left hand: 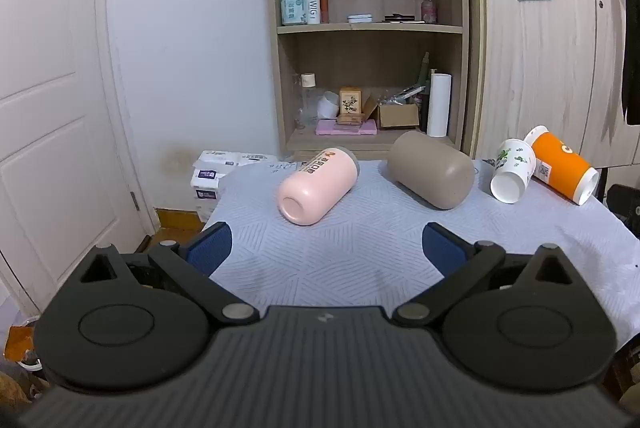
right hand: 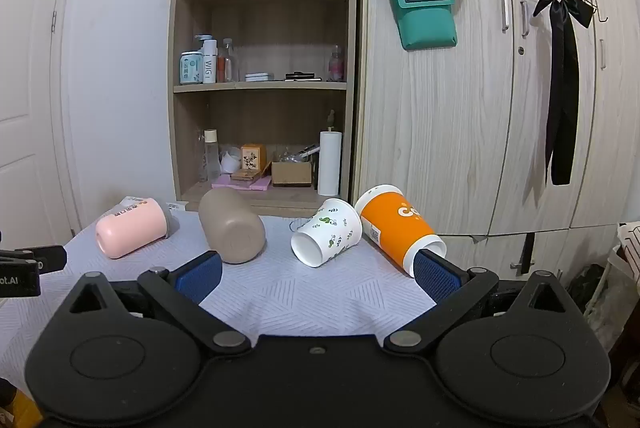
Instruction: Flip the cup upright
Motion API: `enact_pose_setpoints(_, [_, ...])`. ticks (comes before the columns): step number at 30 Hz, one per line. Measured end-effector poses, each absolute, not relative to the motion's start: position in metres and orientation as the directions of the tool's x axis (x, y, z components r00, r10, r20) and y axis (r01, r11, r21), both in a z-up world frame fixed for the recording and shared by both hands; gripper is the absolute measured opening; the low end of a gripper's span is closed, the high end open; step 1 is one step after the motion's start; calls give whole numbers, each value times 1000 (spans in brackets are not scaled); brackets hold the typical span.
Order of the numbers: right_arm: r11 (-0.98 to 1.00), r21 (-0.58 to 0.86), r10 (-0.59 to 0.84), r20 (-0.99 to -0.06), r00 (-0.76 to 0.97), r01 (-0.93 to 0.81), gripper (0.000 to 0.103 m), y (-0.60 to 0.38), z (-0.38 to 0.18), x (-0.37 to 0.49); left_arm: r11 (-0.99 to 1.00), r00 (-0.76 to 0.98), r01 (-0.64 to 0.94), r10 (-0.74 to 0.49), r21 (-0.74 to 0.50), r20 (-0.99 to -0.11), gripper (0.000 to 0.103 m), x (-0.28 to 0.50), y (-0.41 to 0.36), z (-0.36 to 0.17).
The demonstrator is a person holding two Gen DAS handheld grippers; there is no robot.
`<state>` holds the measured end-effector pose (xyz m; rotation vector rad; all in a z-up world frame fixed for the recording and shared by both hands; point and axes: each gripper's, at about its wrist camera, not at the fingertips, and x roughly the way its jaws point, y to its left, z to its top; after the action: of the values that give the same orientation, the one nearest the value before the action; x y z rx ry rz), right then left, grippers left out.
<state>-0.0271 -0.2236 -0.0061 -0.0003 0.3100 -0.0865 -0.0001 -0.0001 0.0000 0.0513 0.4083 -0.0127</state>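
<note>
Several cups lie on their sides on a table with a pale blue cloth (left hand: 320, 256). From left to right: a pink cup (left hand: 318, 185) (right hand: 132, 232), a taupe cup (left hand: 434, 174) (right hand: 232, 226), a white leaf-print paper cup (left hand: 513, 170) (right hand: 328, 232) and an orange paper cup (left hand: 564, 166) (right hand: 398, 230). My left gripper (left hand: 326, 248) is open and empty, just short of the pink cup. My right gripper (right hand: 318, 272) is open and empty, in front of the leaf-print cup; its right pad (right hand: 436, 276) is close to the orange cup's mouth.
An open wooden shelf unit (left hand: 370, 28) with bottles and boxes stands behind the table. Wooden cabinet doors (right hand: 460, 128) are to the right, a white door (left hand: 48, 108) to the left. The left gripper's tip (right hand: 28, 264) shows at the left edge.
</note>
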Motion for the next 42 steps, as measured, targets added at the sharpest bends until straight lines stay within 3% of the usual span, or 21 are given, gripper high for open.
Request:
enact_pose_setpoints(8, [996, -14, -88, -302, 949, 88, 103, -224, -6, -28, 998, 916, 50, -34, 29, -399, 103, -2, 4, 3])
enact_pose_setpoints(32, [996, -18, -90, -290, 953, 88, 103, -223, -5, -30, 998, 915, 7, 21, 67, -404, 103, -7, 5, 3])
enact_pose_setpoints(42, [995, -31, -96, -284, 954, 91, 103, -221, -5, -31, 1000, 923, 10, 0, 23, -384, 103, -6, 8, 0])
